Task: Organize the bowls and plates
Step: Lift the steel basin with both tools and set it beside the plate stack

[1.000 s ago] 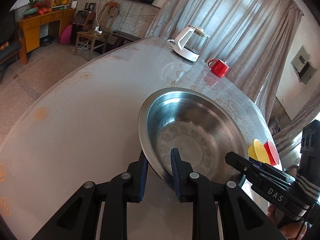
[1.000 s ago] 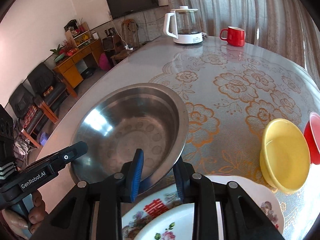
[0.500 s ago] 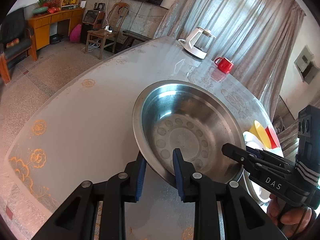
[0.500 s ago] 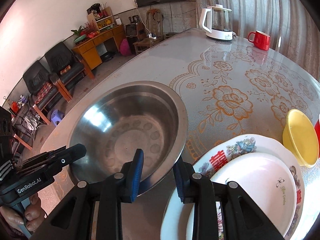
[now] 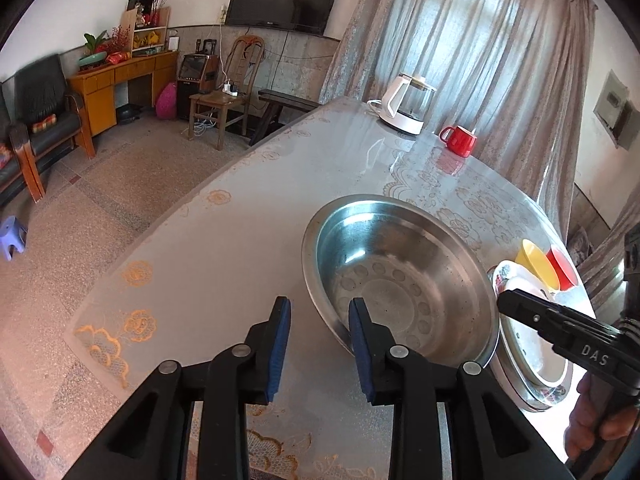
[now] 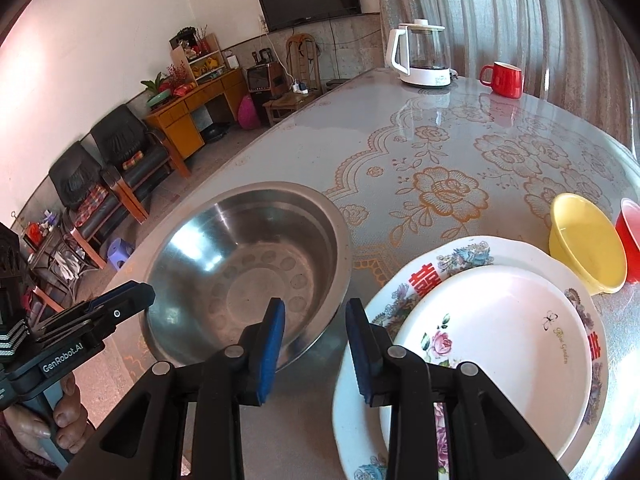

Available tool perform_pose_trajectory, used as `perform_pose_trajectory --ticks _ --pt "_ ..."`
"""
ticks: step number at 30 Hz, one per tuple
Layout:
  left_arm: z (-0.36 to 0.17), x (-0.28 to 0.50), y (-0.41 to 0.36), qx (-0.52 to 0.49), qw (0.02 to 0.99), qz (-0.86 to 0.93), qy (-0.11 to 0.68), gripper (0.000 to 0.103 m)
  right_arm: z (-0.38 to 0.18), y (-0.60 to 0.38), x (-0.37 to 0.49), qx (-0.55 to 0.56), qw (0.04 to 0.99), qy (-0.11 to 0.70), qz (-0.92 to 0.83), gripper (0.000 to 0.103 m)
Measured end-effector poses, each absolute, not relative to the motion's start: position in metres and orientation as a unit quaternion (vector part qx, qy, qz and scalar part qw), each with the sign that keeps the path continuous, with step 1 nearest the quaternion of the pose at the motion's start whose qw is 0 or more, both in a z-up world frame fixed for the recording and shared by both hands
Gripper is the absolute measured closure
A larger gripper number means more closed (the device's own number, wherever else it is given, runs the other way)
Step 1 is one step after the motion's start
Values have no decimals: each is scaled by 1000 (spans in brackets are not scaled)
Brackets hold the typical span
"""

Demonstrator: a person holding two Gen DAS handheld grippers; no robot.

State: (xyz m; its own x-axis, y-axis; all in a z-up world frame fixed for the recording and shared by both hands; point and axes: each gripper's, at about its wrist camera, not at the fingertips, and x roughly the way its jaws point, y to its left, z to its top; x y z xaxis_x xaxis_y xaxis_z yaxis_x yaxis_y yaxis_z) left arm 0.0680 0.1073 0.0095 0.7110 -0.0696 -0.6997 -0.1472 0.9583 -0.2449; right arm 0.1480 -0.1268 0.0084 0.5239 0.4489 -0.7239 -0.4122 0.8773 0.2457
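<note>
Left wrist view
- Left gripper (image 5: 318, 330): jaws parted and opening; the steel basin's near rim lies between the blue pads, no pad pressing on it, so released.
- Steel basin (image 5: 400, 276): upright on the table (image 5: 248, 240), empty, dimpled floor visible.
- Right gripper (image 5: 520, 304): seen from the side at the basin's right rim; whether it grips cannot be told from here.
- Plates (image 5: 532, 344): just right of the basin, partly hidden behind the other tool.
- Yellow bowl (image 5: 534, 262): beyond the plates, tilted, red bowl (image 5: 562, 268) touching behind it.
- Far end of table: white kettle (image 5: 406, 106), red mug (image 5: 460, 140) near it.

Right wrist view
- Right gripper (image 6: 314, 338): jaws parted and opening; basin rim between the pads with a gap on both sides, released.
- Steel basin (image 6: 248, 264): on the floral tablecloth, left of the plates.
- Plates: smaller white rose plate (image 6: 500, 340) stacked inside the larger patterned plate (image 6: 440, 264); stack's edge just beside the basin's, contact unclear.
- Yellow bowl (image 6: 584, 244): leaning at the far edge of the stack, red bowl (image 6: 630, 236) at frame edge.
- Left gripper (image 6: 120, 300): at the basin's left rim, held by a hand (image 6: 60, 412).
</note>
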Motion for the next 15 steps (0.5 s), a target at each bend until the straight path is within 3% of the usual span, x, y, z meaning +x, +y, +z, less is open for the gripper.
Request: perform_pose_trajectory --ticks 15 --pt "42 93 59 -102 919 -36 379 62 27 -236 133 141 902 372 167 69"
